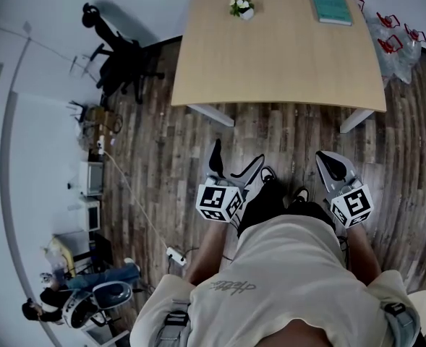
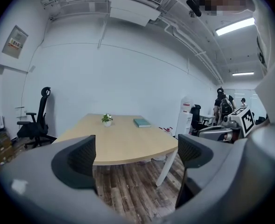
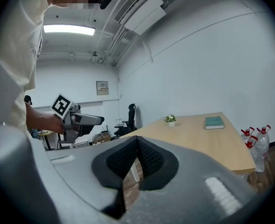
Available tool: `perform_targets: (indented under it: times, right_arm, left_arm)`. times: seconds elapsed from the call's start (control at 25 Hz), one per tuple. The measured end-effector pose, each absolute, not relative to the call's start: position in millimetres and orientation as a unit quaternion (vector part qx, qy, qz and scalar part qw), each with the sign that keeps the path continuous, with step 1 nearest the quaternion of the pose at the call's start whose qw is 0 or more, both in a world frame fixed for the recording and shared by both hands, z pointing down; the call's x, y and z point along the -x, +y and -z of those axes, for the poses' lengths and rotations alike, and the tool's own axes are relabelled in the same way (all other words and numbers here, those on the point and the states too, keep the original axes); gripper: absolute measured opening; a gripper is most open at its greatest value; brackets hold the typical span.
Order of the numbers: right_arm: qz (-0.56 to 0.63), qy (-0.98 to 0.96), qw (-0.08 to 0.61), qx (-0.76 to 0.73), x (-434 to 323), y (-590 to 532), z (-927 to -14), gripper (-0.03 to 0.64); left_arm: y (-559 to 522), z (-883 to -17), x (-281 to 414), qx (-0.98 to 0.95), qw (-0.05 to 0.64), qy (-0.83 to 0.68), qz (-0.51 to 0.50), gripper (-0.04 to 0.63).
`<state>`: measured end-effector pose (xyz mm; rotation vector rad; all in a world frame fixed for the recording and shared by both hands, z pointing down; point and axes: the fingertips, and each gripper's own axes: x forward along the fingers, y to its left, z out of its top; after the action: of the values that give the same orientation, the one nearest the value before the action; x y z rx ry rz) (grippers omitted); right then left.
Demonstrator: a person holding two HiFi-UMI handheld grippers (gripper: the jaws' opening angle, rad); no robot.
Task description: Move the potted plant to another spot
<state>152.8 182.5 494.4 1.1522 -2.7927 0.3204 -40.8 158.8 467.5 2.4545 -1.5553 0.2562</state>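
Reaching the potted plant (image 1: 241, 6) is governed by one relation: it lies straight ahead of the left gripper (image 1: 236, 166), across the full depth of the wooden table (image 1: 285, 71). The plant is seen upright in a small white pot near the far edge of the tabletop, left of centre. It is well apart from the green book (image 1: 331, 6), which lies flat toward the far right. The plant's long axis is vertical, so a level approach with one jaw on either side of the pot is judged suitable.

Both grippers are held short of the near table edge, above the plank floor (image 1: 285, 143), and neither is near the plant. In the head view the left gripper is lined up almost directly below the plant, whereas the right gripper (image 1: 333, 166) is offset toward the book's side. The left gripper is therefore judged the nearer and better placed of the two.

The left gripper's jaws are spread wide with nothing between them. Only the floor and the near table edge are seen through the gap in the left gripper view. In the right gripper view, the right gripper's jaws are closed pad against pad, with nothing held.

A long forward carry over the tabletop is judged necessary before any grasp can be made. The task is judged not yet begun, as the plant is untouched.
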Motion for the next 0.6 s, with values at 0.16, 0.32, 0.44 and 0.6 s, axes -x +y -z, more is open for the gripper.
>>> perform_targets:
  times: [0.16, 0.32, 0.44, 0.6]
  right_arm:
    - [-0.096, -0.925, 0.068, -0.361, -129, 164, -492, 0.002]
    - [-0.109, -0.925, 0.073, -0.357, -112, 149, -493, 0.003]
    - [-0.105, -0.924, 0.086, -0.358, -102, 130, -489, 0.002]
    - [-0.091, -0.922, 0.094, -0.365, -93, 96, -477, 0.003]
  left_arm:
    - [150, -476, 57, -0.837, 0.122, -0.526, -0.091, 0.549]
    - [130, -485, 74, -0.834, 0.141, -0.527, -0.082, 0.543]
    - [107, -484, 85, -0.837, 0.142, -0.523, -0.076, 0.545]
    - [75, -482, 92, -0.845, 0.143, -0.510, -0.067, 0.543]
